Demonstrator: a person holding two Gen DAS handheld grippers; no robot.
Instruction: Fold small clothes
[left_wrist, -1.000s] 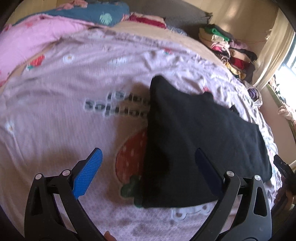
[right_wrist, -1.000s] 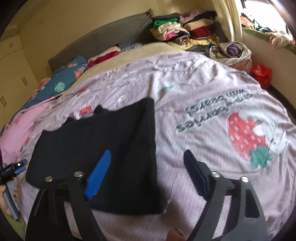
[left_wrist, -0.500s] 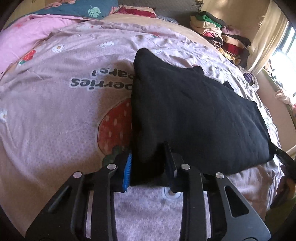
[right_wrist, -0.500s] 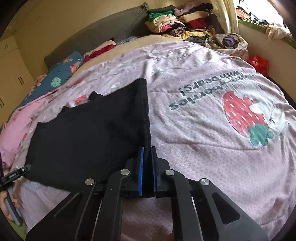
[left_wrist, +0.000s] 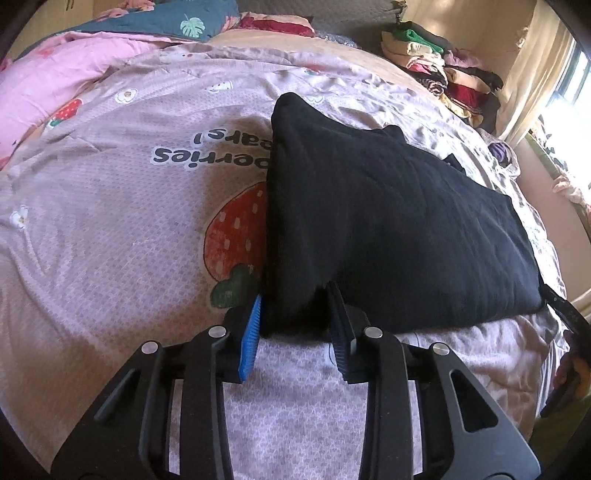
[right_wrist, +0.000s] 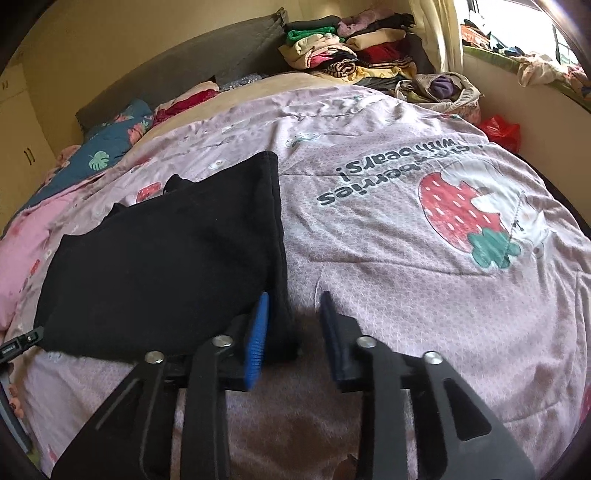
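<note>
We hold the black knit garment (left_wrist: 388, 229), folded flat, on the pink strawberry-print bedspread (left_wrist: 129, 229); it fills the centre and right of the left wrist view and the centre left of the right wrist view.

A second ago both grippers stood wide open above the near edge. The left gripper (left_wrist: 295, 332) has since closed, and its blue pads now clamp the near left corner at lower centre. The right gripper (right_wrist: 291, 332) closed tight on the opposite near corner, and its jaws have just been opening again; they now stand apart, with the hem against the left pad only.

We judge the left corner secured and the right grip released or being reset, so lifting the edge for the next fold is not yet ready.
</note>
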